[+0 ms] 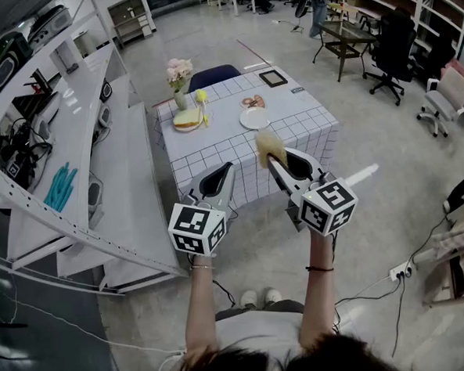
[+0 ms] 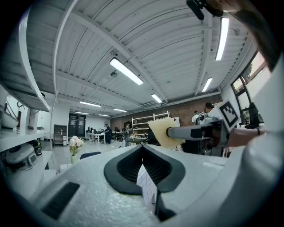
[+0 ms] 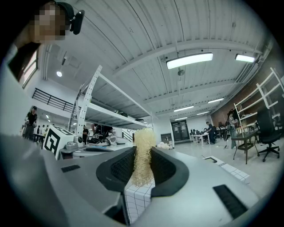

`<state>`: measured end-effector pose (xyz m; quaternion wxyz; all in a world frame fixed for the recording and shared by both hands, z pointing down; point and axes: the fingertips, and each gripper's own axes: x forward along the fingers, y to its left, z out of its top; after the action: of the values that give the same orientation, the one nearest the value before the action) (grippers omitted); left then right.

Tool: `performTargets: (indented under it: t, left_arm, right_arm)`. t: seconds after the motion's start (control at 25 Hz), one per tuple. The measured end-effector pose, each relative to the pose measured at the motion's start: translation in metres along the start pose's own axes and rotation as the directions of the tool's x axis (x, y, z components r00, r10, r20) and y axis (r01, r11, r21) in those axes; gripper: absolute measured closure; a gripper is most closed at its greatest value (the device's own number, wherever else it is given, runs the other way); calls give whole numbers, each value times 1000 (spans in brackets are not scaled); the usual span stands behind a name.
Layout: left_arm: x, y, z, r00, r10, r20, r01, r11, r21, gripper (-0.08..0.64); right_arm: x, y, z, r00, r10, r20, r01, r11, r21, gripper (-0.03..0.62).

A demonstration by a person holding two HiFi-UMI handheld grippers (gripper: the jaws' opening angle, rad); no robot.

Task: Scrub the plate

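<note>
A white plate (image 1: 254, 118) lies on the checked tablecloth of a small table (image 1: 219, 145), well ahead of both grippers. My right gripper (image 1: 275, 163) is raised in front of the table's near edge and is shut on a yellowish fibrous scrub sponge (image 1: 269, 148). The sponge (image 3: 143, 153) stands upright between the jaws of that gripper (image 3: 142, 155). In the left gripper view the same sponge (image 2: 162, 131) shows off to the right. My left gripper (image 1: 226, 171) is held up beside it, its jaws together with nothing in them (image 2: 142, 150).
On the table stand a vase of flowers (image 1: 178, 74), a plate with a yellow item (image 1: 187, 120), a small brown object (image 1: 253, 101) and a black frame (image 1: 273, 78). A blue chair (image 1: 214, 75) is behind it. White shelving (image 1: 62, 139) runs along the left; a power strip (image 1: 400, 270) lies on the floor.
</note>
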<state>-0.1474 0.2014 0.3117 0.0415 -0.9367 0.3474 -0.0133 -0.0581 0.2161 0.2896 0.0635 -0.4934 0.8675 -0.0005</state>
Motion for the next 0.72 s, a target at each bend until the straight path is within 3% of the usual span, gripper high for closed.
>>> performTargets:
  t: [0.48, 0.72]
  left_arm:
    - [9, -26, -3, 1000, 10, -16, -10, 1000, -22, 549]
    - [5, -43, -15, 999, 18, -47, -19, 999, -30, 549]
  right_arm:
    - [-21, -12, -7, 999, 43, -26, -42, 998, 37, 508]
    - [-33, -26, -18, 999, 26, -19, -24, 996, 91, 508]
